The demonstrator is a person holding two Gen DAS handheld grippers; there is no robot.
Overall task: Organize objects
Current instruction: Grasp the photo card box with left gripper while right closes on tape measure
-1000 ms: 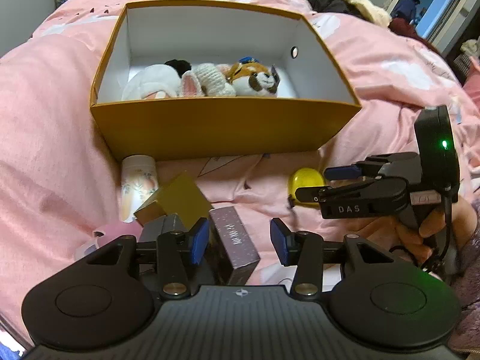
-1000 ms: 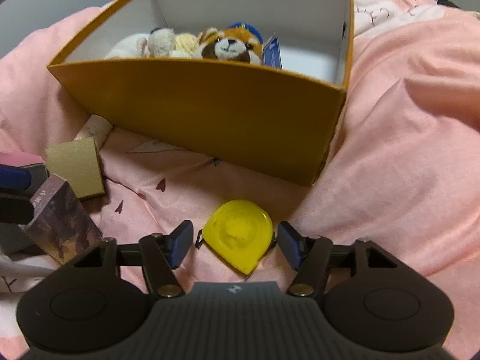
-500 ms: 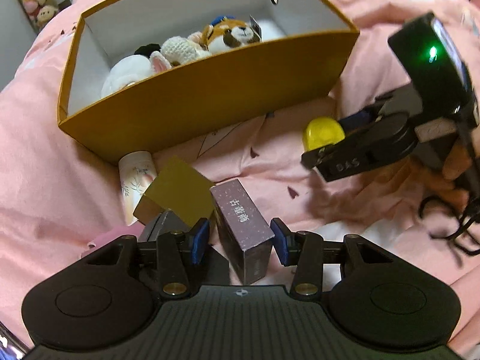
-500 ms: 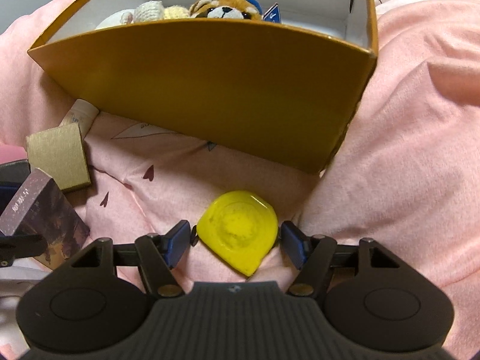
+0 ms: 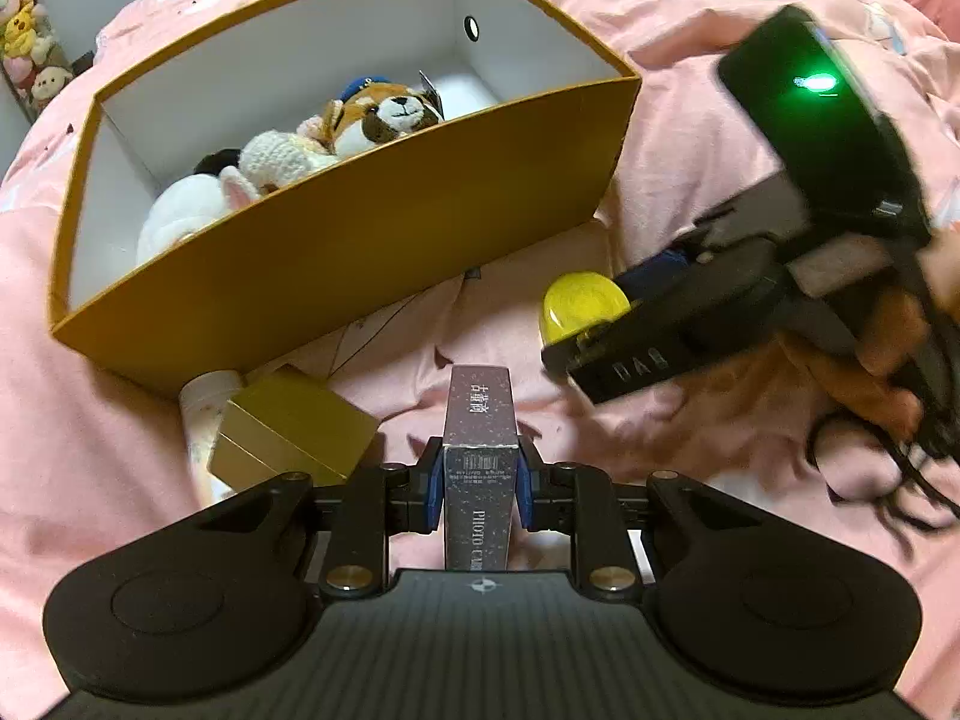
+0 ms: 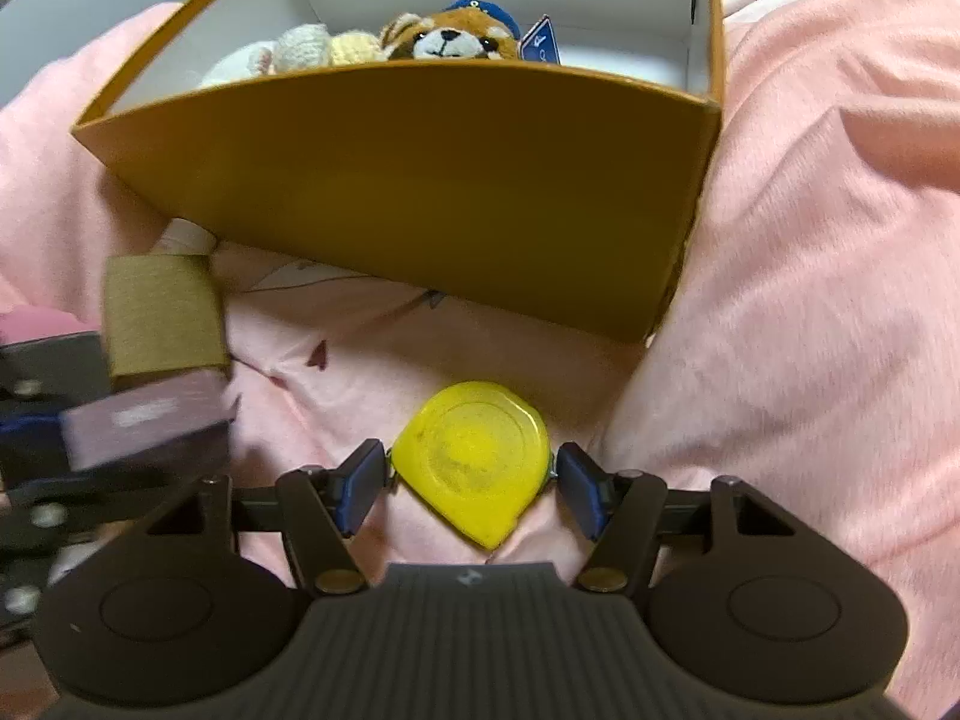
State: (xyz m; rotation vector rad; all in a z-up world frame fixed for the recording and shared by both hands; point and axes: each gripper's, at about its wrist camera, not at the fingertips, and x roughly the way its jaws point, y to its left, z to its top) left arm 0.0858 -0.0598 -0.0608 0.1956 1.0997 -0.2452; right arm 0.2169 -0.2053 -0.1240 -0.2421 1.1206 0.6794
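Observation:
My left gripper (image 5: 477, 483) is shut on a dark purple carton (image 5: 479, 462), held lengthwise above the pink bedding; the carton also shows blurred in the right wrist view (image 6: 150, 420). My right gripper (image 6: 468, 483) is open with its pads on either side of a yellow tape measure (image 6: 474, 459) lying on the bedding; I cannot tell if the pads touch it. The tape measure also shows in the left wrist view (image 5: 579, 303). An orange box (image 5: 360, 252) with a white inside holds several plush toys (image 5: 384, 111), just beyond both grippers.
A gold box (image 5: 294, 432) and a white patterned tube (image 5: 201, 399) lie on the bedding in front of the orange box's left corner. A pink item (image 6: 36, 324) shows at the left edge of the right wrist view. Pink bedding (image 6: 810, 300) surrounds everything.
My left gripper has shut on the purple carton and lifted it, turning it lengthwise. My right gripper's pads have narrowed around the tape measure.

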